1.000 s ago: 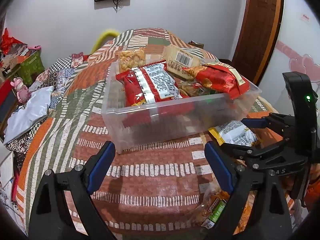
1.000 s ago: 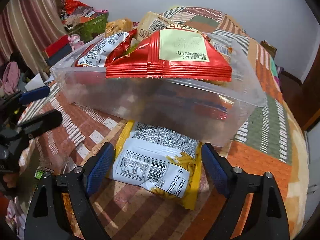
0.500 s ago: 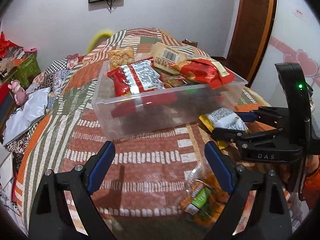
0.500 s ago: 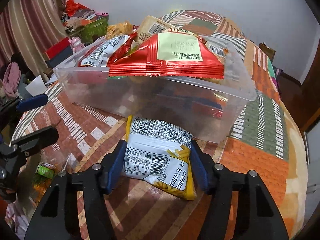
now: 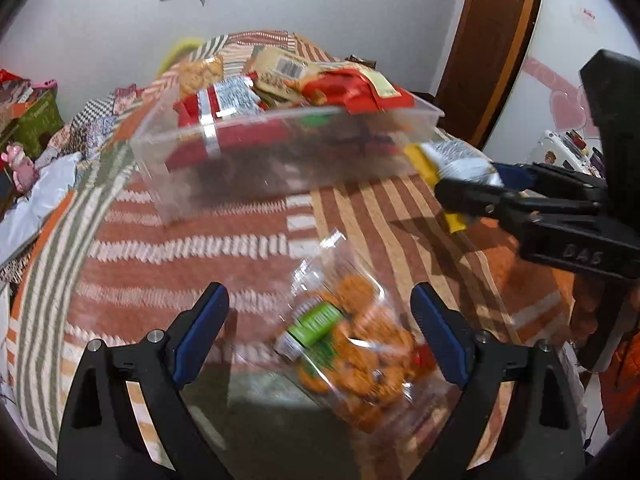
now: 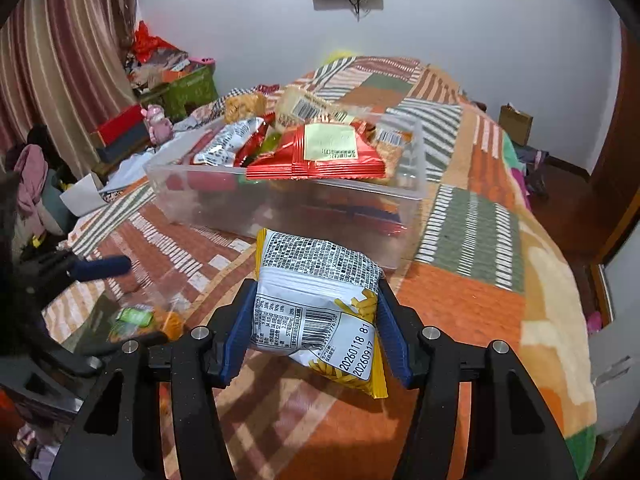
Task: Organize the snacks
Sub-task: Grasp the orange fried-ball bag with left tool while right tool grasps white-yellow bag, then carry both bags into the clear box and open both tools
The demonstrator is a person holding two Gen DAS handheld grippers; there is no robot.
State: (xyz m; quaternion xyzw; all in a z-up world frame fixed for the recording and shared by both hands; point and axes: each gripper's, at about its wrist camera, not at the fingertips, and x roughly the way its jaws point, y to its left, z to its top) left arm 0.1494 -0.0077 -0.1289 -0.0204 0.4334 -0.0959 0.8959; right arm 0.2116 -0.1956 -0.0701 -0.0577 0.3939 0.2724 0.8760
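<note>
Currently right gripper (image 6: 316,330) clamps the yellow chip packet (image 6: 320,304); left gripper (image 5: 320,332) gapes. Advise clearing the bin (image 6: 404,200) rim before release.

Motion blur smears the clear cookie bag (image 5: 352,344); the bin (image 5: 280,168) wall hides lower snacks
</note>
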